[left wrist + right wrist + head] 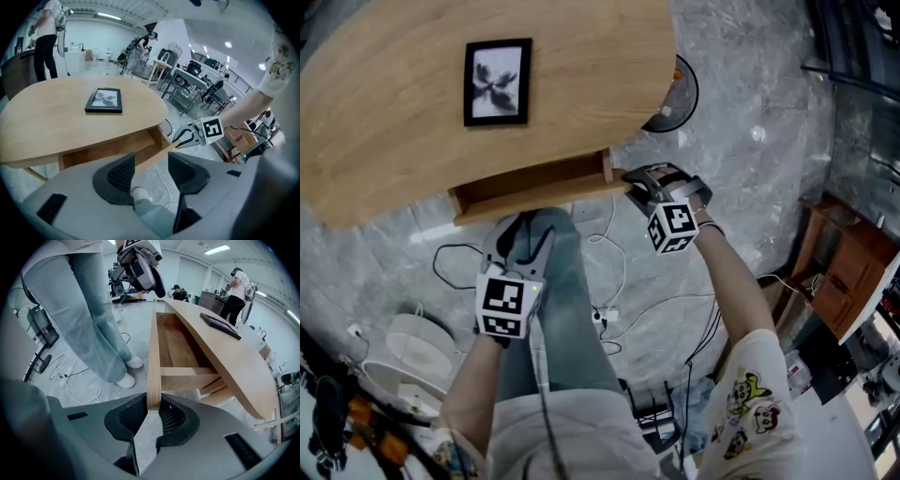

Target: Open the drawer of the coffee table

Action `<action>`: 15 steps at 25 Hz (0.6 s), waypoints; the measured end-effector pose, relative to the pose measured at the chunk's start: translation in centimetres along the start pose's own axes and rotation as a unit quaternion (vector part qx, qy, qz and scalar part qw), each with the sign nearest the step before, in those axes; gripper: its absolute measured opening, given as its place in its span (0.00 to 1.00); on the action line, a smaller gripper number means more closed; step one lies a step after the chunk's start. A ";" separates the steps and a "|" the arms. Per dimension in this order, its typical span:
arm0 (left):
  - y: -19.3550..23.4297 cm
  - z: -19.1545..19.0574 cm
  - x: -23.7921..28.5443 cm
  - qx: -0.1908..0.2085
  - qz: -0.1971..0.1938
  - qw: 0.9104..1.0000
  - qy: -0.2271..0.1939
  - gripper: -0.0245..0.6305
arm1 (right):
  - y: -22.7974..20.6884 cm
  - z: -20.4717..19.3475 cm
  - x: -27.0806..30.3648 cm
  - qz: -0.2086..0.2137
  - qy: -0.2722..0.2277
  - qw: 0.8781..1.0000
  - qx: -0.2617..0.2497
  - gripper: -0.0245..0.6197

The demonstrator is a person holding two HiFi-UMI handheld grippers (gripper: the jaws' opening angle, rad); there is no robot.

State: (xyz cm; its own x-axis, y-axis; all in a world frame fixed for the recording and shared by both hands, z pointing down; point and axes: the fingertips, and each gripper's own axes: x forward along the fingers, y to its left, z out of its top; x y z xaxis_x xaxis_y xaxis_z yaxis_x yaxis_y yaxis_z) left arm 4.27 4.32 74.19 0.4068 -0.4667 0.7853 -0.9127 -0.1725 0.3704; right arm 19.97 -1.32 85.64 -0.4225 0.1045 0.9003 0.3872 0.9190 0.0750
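The light wood coffee table (403, 150) has its drawer (534, 183) pulled out from under the top. My right gripper (153, 411) is shut on the end of the drawer front (153, 357), the thin panel pinched between both pads. The head view shows it at the drawer's right corner (636, 183), and the left gripper view shows it there too (185, 137). My left gripper (151, 173) is open and holds nothing. It hangs in front of the drawer, above the person's leg (520, 234). The drawer's inside (180, 345) looks empty.
A black picture frame (498, 82) lies on the tabletop. The person's jeans leg (567, 309) stands right before the drawer. Cables (609, 281) and a white fan (412, 352) lie on the marble floor. A wooden cabinet (848, 272) stands at the right.
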 end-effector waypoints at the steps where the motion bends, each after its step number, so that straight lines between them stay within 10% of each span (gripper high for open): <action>1: -0.2 -0.1 -0.2 0.001 -0.002 1.000 0.000 0.34 | 0.0 -0.1 0.0 0.002 0.001 1.000 -0.002 0.14; 15: 0.2 -0.3 -0.8 -0.007 0.009 1.000 -0.009 0.34 | 2.6 0.2 -0.5 0.029 -0.003 0.999 -0.015 0.14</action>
State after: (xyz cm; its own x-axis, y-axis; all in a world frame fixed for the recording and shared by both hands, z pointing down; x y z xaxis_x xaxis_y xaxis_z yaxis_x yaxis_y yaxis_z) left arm 3.80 4.90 73.72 0.3901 -0.4858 0.7822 -0.9190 -0.1525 0.3636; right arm 21.01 1.08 85.30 -0.4034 0.1595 0.9010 0.4348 0.8998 0.0354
